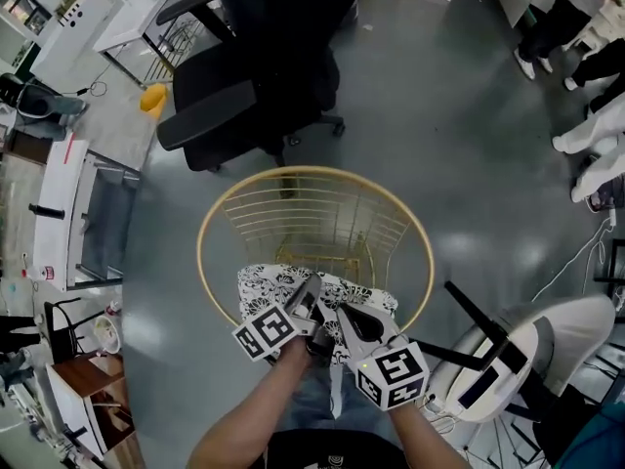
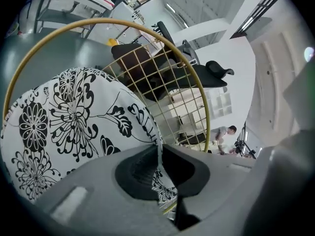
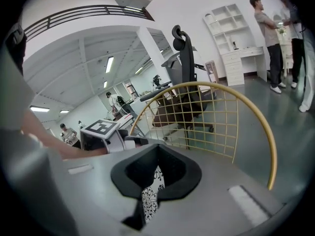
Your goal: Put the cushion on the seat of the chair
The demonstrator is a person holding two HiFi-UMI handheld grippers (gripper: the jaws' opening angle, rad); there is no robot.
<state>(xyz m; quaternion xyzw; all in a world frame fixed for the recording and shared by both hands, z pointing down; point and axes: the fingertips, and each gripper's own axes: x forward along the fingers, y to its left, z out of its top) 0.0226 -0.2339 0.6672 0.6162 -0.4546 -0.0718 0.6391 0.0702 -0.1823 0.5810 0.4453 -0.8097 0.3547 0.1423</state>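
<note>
1. A white cushion printed with black flowers (image 1: pixel 269 286) is held over the near rim of a round gold wire-frame chair (image 1: pixel 312 171). Whether it already rests on the mesh cannot be told.

2. The left gripper (image 1: pixel 311 296) is seen clamped on the cushion's edge. In the left gripper view the seam is pinched between the closed jaws (image 2: pixel 160 154), and the printed face (image 2: pixel 74 127) spreads away to the left.

3. The right gripper (image 1: pixel 347 320) is likewise closed on the fabric. In the right gripper view a strip of the print (image 3: pixel 149 200) is caught between its jaws (image 3: pixel 155 168).

4. The cushion lies ahead of and below both pairs of jaws, with its long axis running left to right across the head view, along the near rim. The open seat lies farther ahead and lower, inside the gold ring.

5. The grippers are set side by side at the near edge. The left is placed slightly deeper into the chair, so neither hand is judged much nearer the seat.

6. The coming move is judged to call for carrying the cushion forward and down before any release.

7. Counted: one cushion, one gold chair, two grippers. Beyond them stand one black office chair (image 1: pixel 249 66) and one white chair (image 1: pixel 547 350).
</note>
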